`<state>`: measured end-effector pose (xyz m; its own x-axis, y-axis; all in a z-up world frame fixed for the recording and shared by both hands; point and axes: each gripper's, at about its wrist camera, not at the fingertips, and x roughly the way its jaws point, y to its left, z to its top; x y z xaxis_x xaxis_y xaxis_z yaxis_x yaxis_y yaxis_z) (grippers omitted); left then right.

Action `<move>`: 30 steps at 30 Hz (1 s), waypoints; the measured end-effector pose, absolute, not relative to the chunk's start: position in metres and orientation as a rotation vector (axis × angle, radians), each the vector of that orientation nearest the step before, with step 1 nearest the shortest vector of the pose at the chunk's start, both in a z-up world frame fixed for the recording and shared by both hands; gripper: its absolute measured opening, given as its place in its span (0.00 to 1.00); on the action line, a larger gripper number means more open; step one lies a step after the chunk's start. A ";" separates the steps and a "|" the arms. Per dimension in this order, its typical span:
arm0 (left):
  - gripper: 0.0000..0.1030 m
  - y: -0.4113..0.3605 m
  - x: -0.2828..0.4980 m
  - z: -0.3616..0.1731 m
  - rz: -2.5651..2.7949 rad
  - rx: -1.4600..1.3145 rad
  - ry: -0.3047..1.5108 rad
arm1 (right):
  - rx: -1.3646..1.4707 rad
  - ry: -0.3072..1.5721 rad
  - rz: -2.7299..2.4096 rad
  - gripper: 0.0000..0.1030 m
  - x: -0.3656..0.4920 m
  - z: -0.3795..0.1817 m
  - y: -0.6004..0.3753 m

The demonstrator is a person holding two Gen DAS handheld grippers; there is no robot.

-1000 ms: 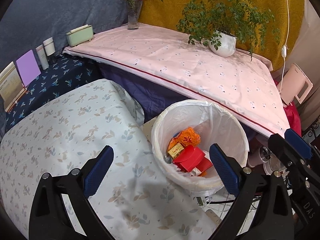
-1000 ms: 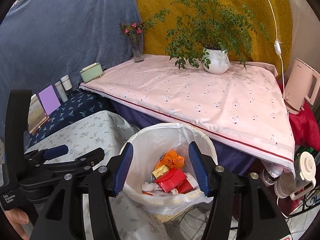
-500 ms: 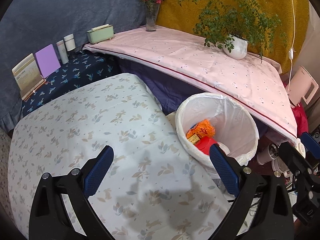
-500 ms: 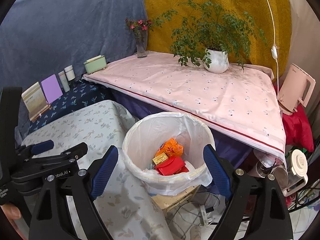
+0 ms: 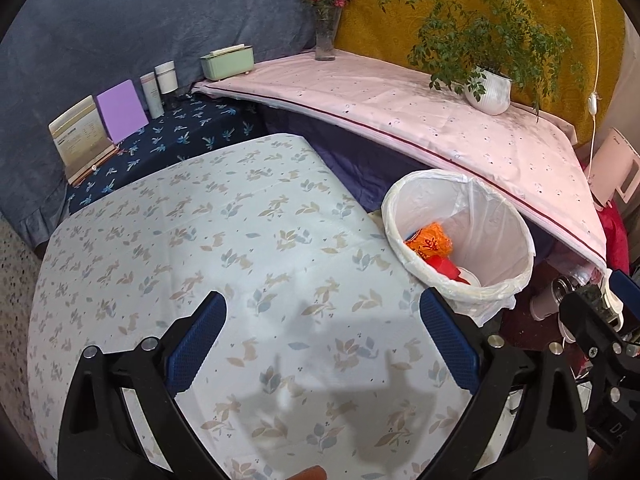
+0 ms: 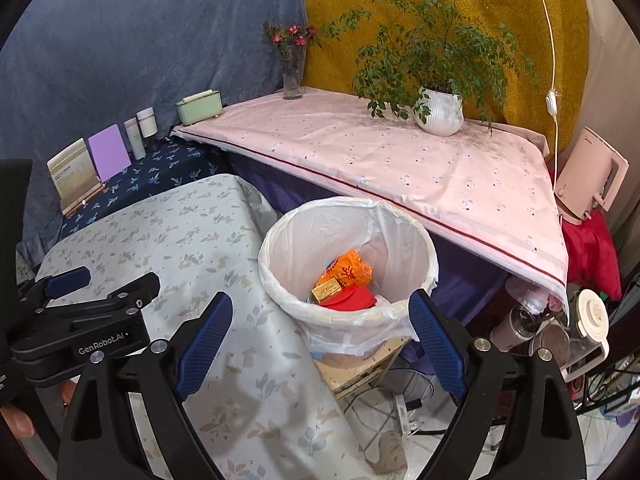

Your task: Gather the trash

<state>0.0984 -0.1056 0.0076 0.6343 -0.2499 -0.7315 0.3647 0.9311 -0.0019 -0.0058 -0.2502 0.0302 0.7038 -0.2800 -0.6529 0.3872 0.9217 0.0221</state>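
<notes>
Right wrist view: the right gripper (image 6: pixel 320 340) is being held spread, empty; light, crushable trash (image 6: pixel 345 276) is best pinched gently mid-body.

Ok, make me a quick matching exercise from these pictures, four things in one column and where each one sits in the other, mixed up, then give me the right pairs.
Things:
1. orange wrapper
2. potted plant
3. purple card
4. pink kettle

Places:
A. on the dark blue leaf-print cloth
B. inside the white-lined bin
C. beside the red cloth, right of the pink table
D. on the pink tablecloth

Pairs: 1-B, 2-D, 3-A, 4-C
</notes>
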 end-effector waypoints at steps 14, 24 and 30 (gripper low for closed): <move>0.90 -0.088 0.082 0.000 -0.301 0.142 0.803 | 0.170 0.720 -0.388 0.87 -0.019 0.018 -0.244; 0.90 -0.090 0.076 -0.002 -0.307 0.155 0.805 | 0.171 0.735 -0.385 0.87 -0.022 0.011 -0.243; 0.90 -0.092 0.075 -0.005 -0.309 0.156 0.813 | 0.178 0.737 -0.385 0.87 -0.023 0.010 -0.245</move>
<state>0.0747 -0.0921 -0.0050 0.6462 -0.2107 -0.7335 0.3294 0.9440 0.0191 -0.0230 -0.2448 0.0098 0.6745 -0.2782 -0.6838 0.4016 0.9155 0.0236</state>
